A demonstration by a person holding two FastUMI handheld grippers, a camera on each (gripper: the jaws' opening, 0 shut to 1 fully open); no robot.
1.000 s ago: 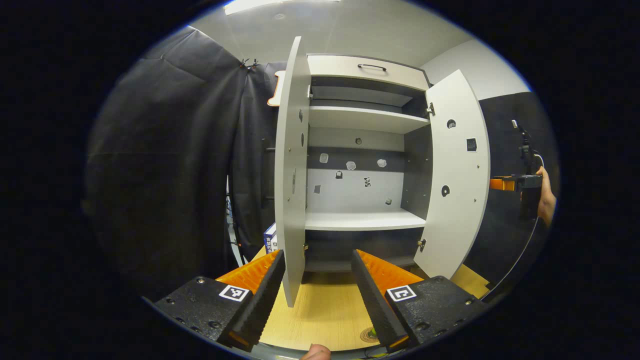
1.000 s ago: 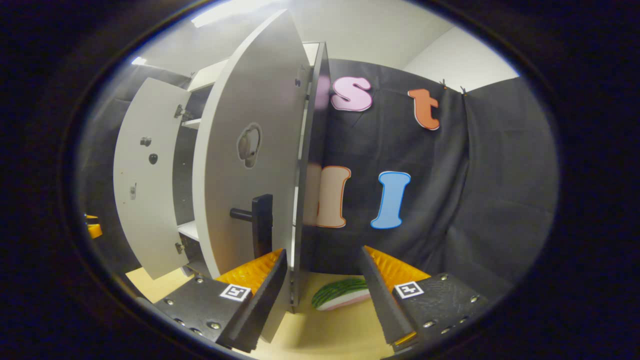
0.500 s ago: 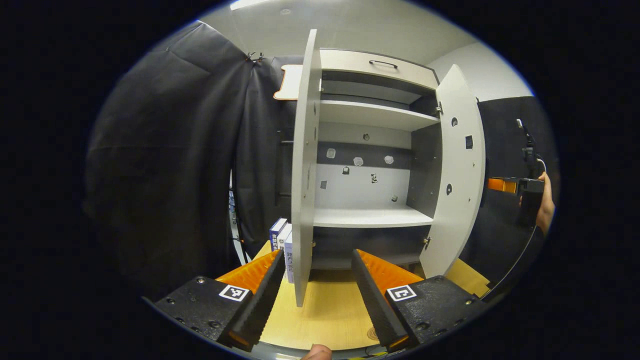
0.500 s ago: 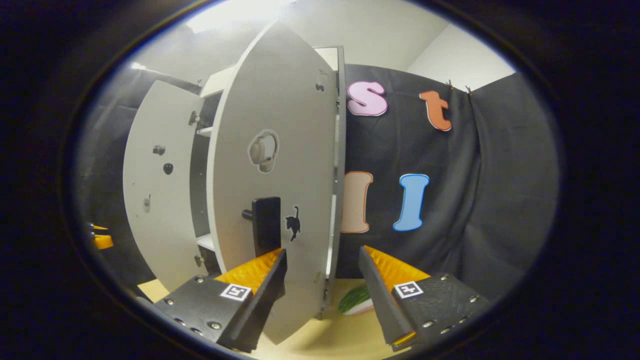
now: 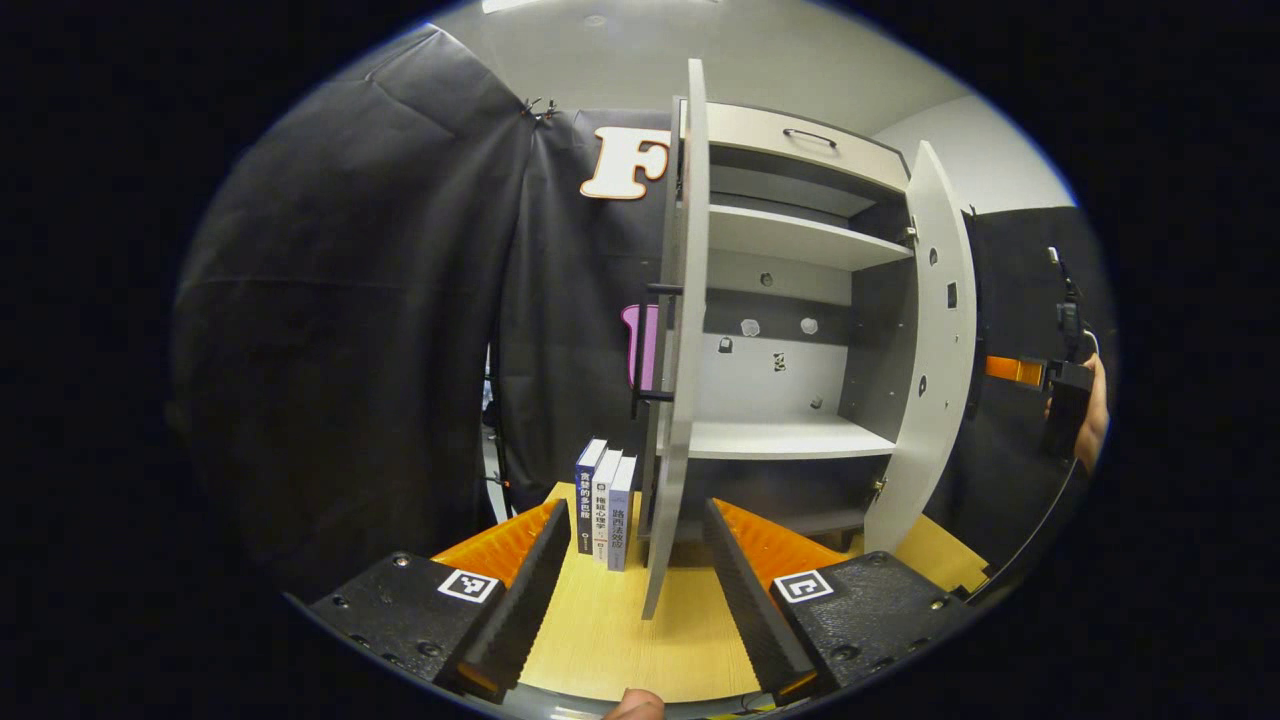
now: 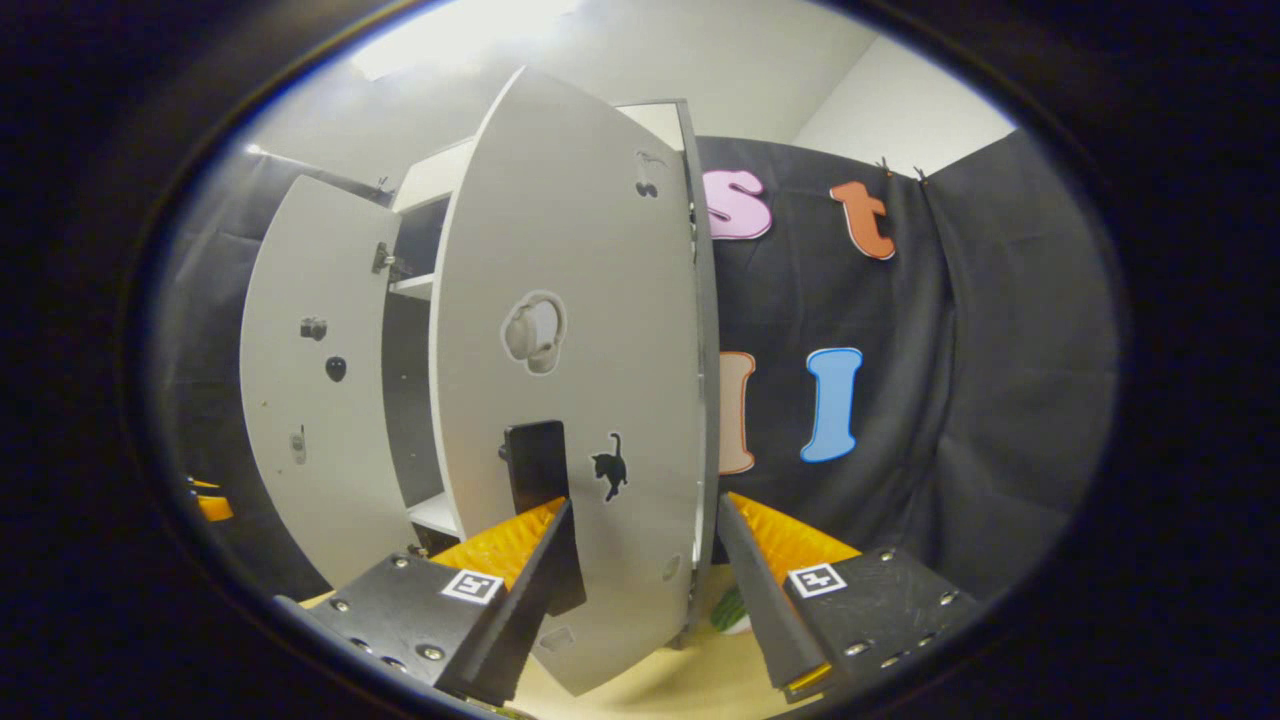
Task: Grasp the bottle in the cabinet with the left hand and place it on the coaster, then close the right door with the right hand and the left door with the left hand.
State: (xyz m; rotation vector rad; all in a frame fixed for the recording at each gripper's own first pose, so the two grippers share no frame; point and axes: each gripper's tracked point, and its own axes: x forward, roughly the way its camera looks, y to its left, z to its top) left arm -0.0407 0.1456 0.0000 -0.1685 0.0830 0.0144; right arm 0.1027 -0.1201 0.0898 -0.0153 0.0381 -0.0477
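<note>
Right hand-held gripper (image 6: 640,590): jaws wide, empty, straddling the right door's (image 6: 570,380) free edge near its handle (image 6: 535,465). Left hand-held gripper (image 5: 625,590): wide, empty, with the left door's (image 5: 680,330) edge between its fingers. Likely step: closing the doors, right first; next, push it toward the cabinet (image 5: 790,300). Bottle not on the shelves; whereabouts unclear. Books (image 5: 605,510) on table (image 5: 610,640) beside left door.

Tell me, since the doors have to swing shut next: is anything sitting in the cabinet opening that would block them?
Nothing visible does. In the left gripper view the shelves between the left door and right door look bare, and the books stand outside the left door. The lowest compartment is too dark to judge.
</note>
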